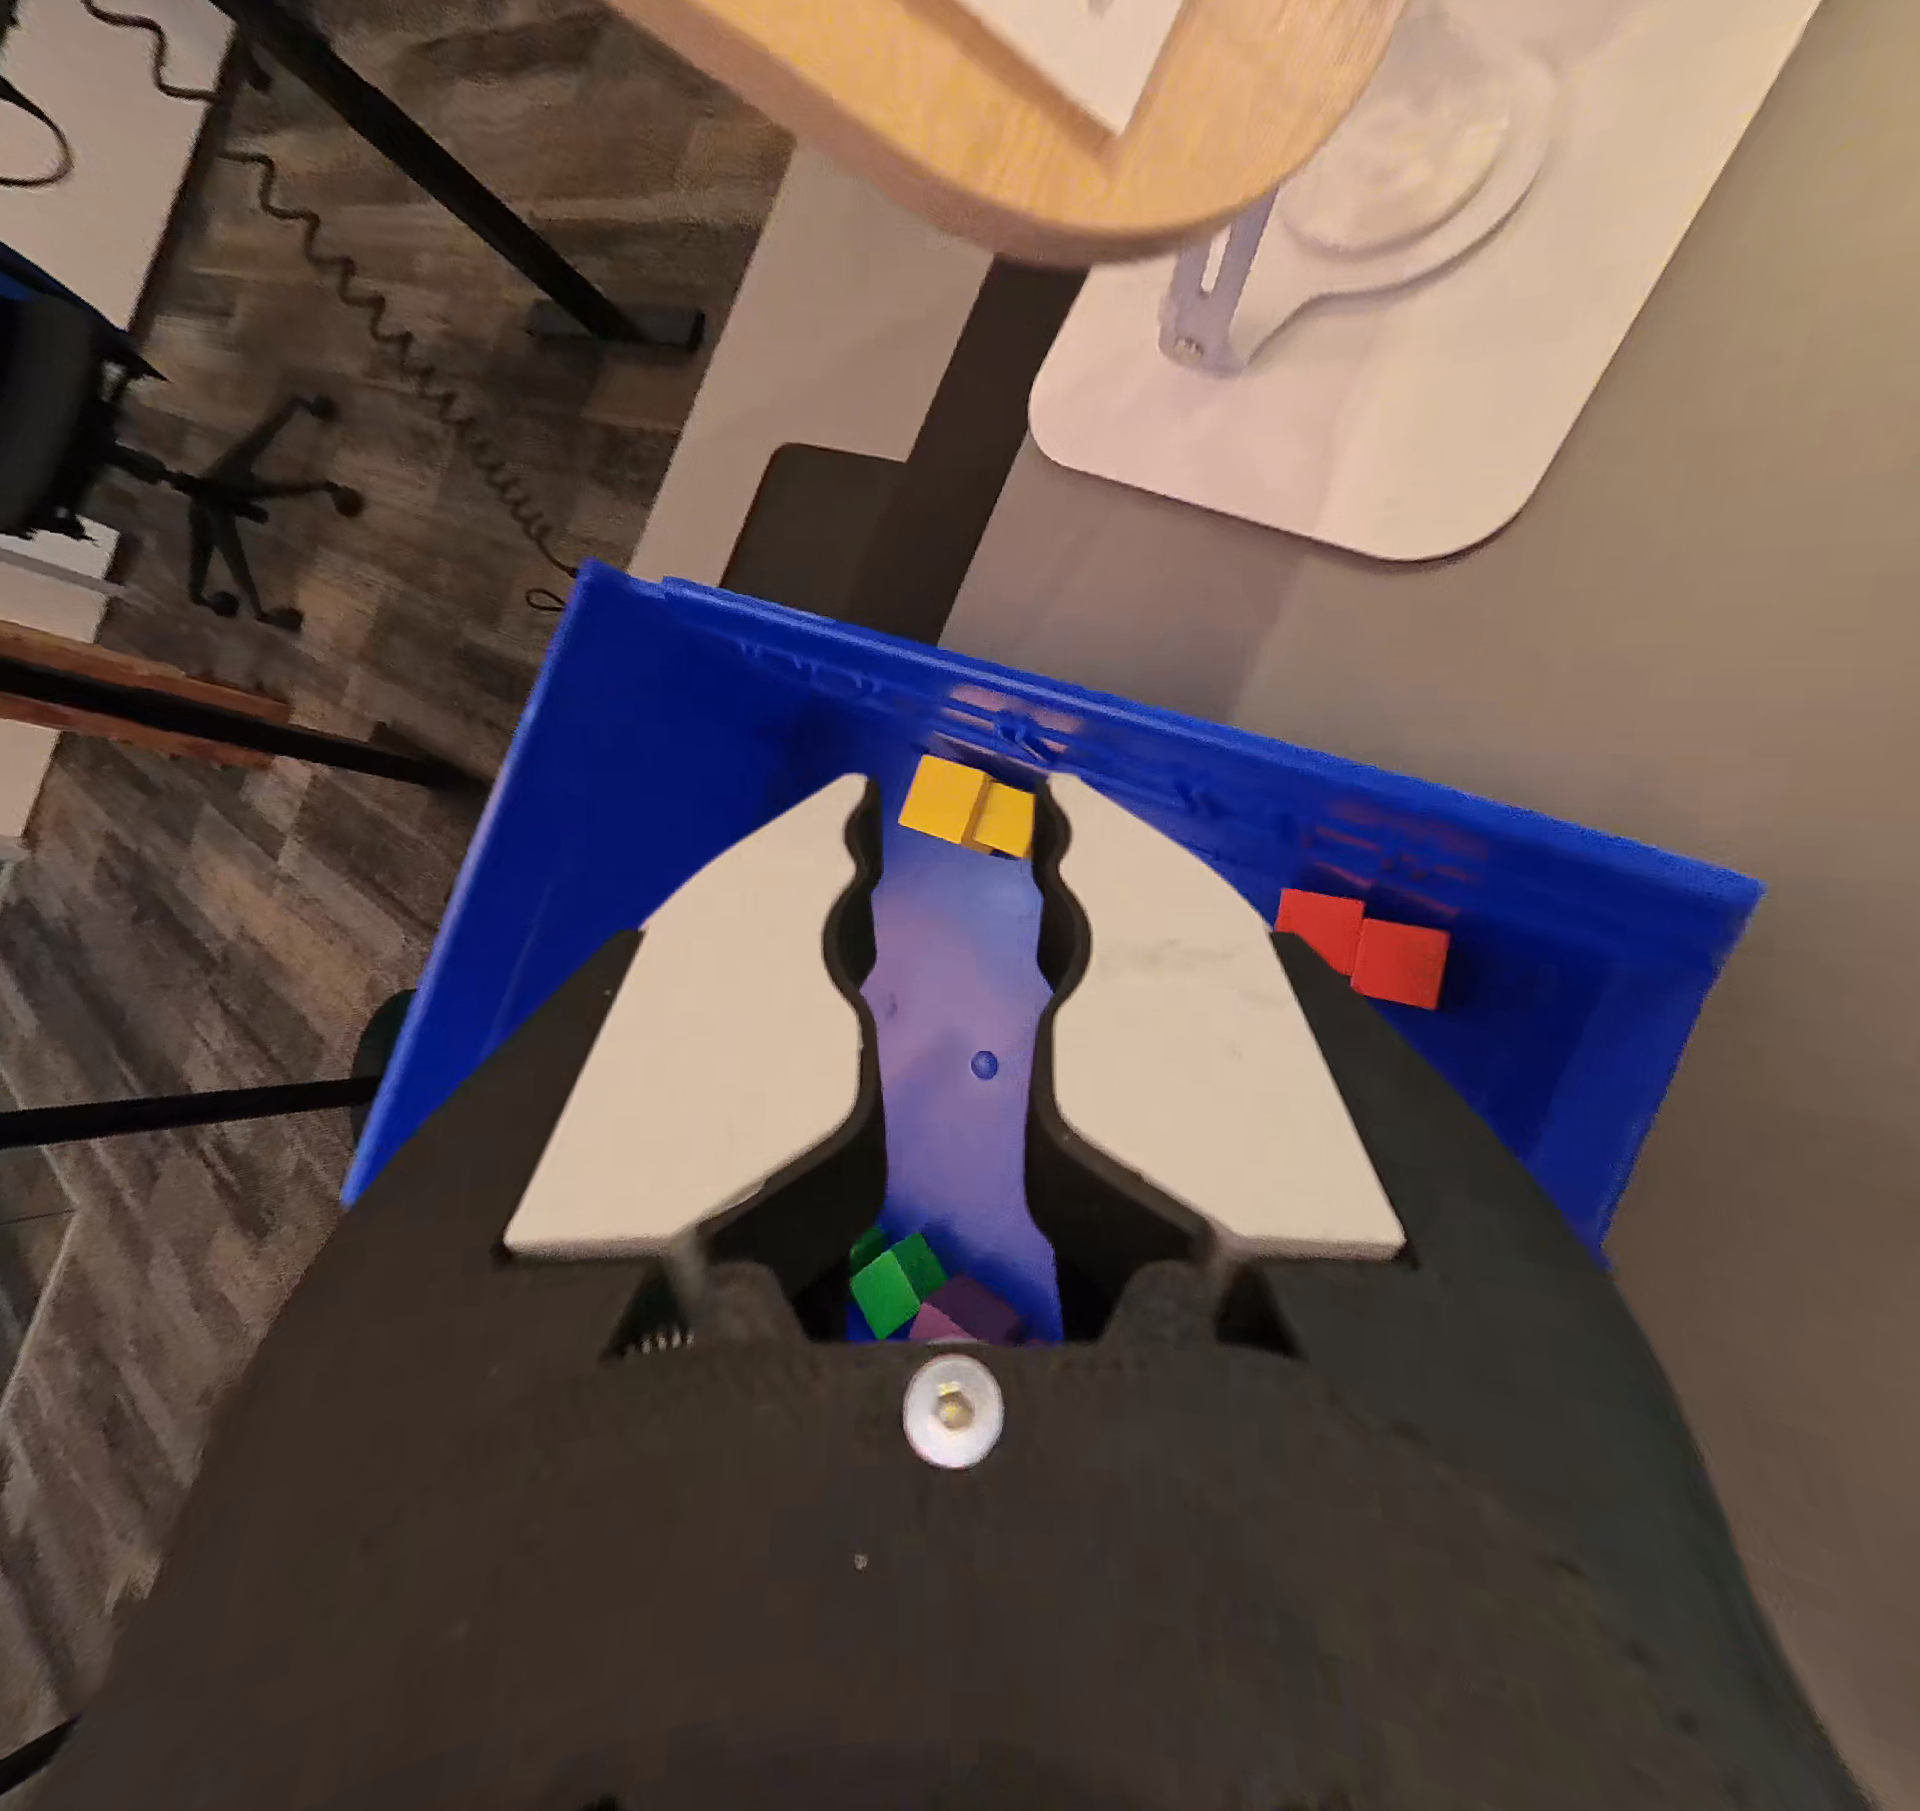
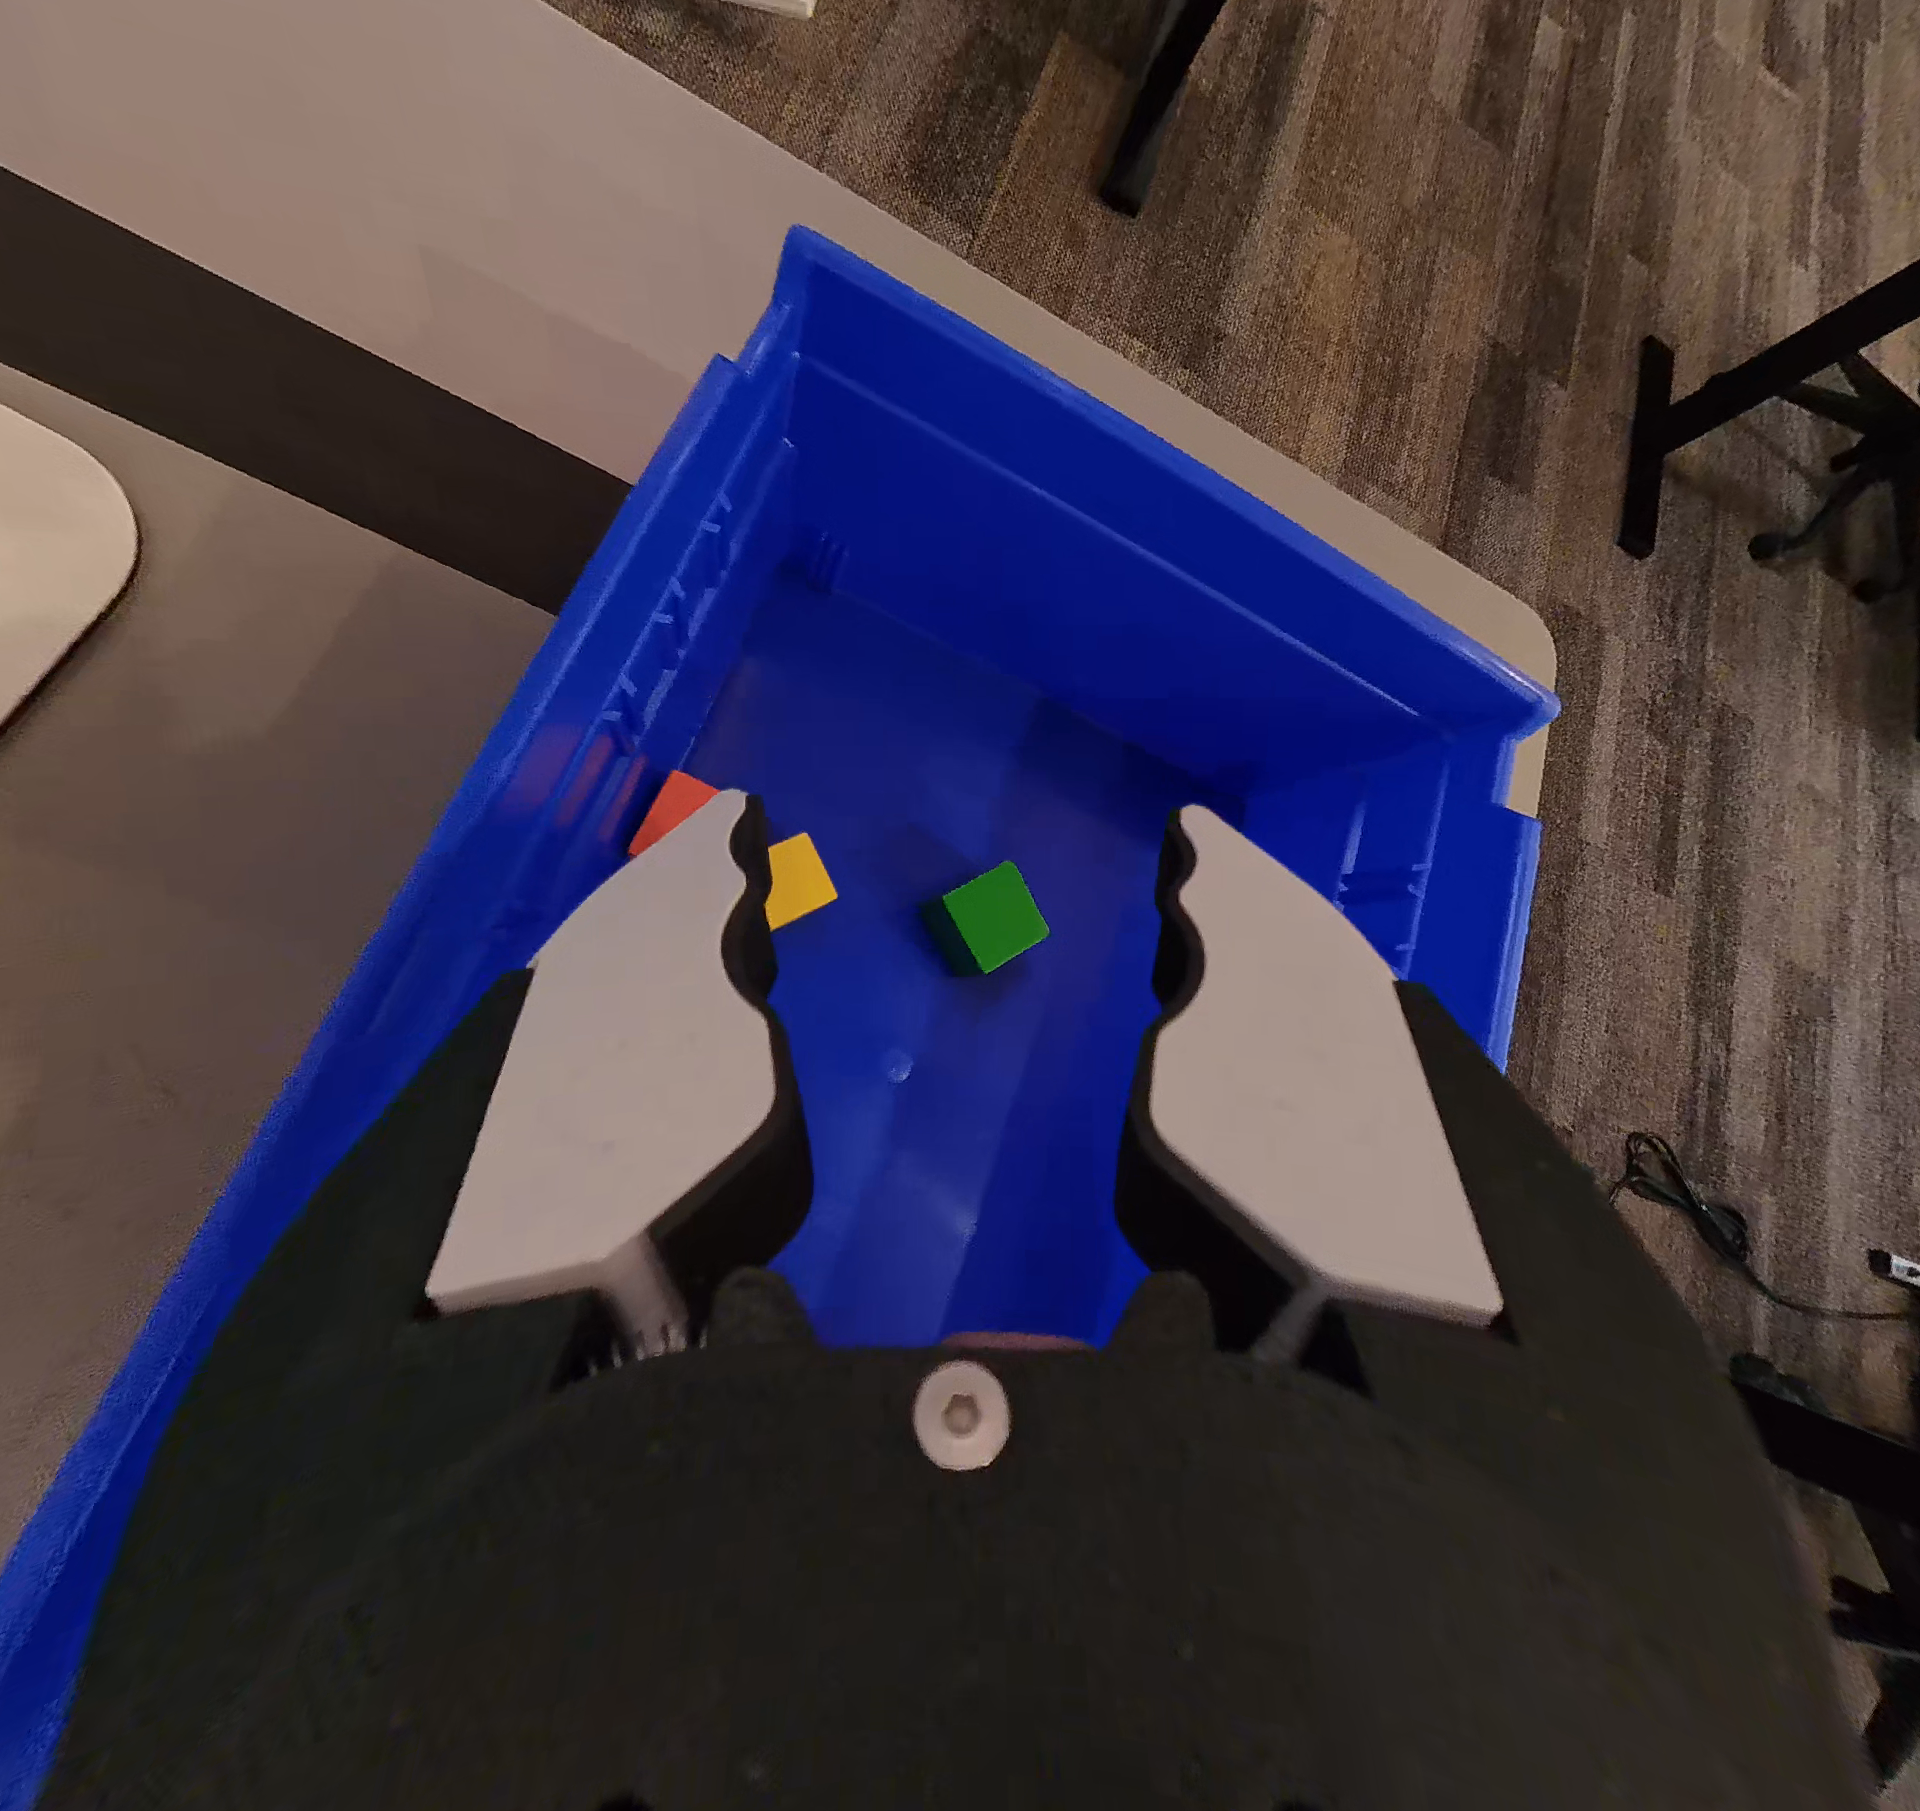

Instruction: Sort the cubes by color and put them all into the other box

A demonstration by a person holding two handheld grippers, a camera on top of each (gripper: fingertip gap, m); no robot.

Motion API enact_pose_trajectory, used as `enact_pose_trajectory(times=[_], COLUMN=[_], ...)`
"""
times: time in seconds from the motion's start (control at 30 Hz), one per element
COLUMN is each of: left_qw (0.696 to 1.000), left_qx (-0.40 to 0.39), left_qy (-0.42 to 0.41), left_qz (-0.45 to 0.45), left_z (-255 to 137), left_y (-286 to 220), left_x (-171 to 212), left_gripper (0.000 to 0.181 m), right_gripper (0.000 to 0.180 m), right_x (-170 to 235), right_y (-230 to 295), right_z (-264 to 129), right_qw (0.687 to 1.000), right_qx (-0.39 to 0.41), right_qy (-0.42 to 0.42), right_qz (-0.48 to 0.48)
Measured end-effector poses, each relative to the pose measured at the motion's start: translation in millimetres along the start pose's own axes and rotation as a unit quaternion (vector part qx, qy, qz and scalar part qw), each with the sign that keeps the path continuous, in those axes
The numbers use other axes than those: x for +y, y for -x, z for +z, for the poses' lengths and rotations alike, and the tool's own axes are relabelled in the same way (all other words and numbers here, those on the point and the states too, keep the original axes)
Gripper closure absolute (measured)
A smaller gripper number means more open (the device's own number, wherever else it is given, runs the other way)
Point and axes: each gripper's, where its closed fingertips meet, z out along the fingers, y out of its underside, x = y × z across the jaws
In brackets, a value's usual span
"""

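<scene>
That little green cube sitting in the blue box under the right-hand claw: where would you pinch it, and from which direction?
From straight above, I'd say, pinching two opposite flat side faces of the green cube. It lies alone on the floor of the blue box, apart from the yellow cube and the walls. The right gripper is open wider than the cube, but the cube sits turned, so twist the gripper to meet its faces squarely.

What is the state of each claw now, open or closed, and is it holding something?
Left claw: partly open, holding nothing, above the blue box with the yellow cubes.
Right claw: wide open, empty, above the green cube.
</scene>
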Motion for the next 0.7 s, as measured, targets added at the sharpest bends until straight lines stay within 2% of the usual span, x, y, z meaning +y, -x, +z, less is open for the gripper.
enact_pose_trajectory(times=[0.03, 0.27, 0.47, 0.7], left_qw=[1.0, 0.998, 0.991, 0.987], left_qx=[0.009, 0.046, 0.114, 0.121], left_qy=[0.002, 0.045, 0.063, 0.096], left_qz=[0.0, 0.028, 0.037, 0.046], left_z=[6, 42, 62, 81], left_y=[-1, -7, -25, -31], left_x=[3, 27, 44, 58], left_gripper=[0.152, 0.149, 0.153, 0.152], right_gripper=[0.107, 0.107, 0.107, 0.107], right_x=[-1, -5, -8, -10], right_y=[2, 11, 14, 21], right_z=[0, 1, -1, 2], right_qw=[1.0, 1.0, 1.0, 0.999], right_qx=[-0.003, -0.007, -0.008, -0.011], right_qy=[-0.003, -0.003, -0.007, -0.006], right_qz=[-0.003, -0.015, -0.019, -0.03])
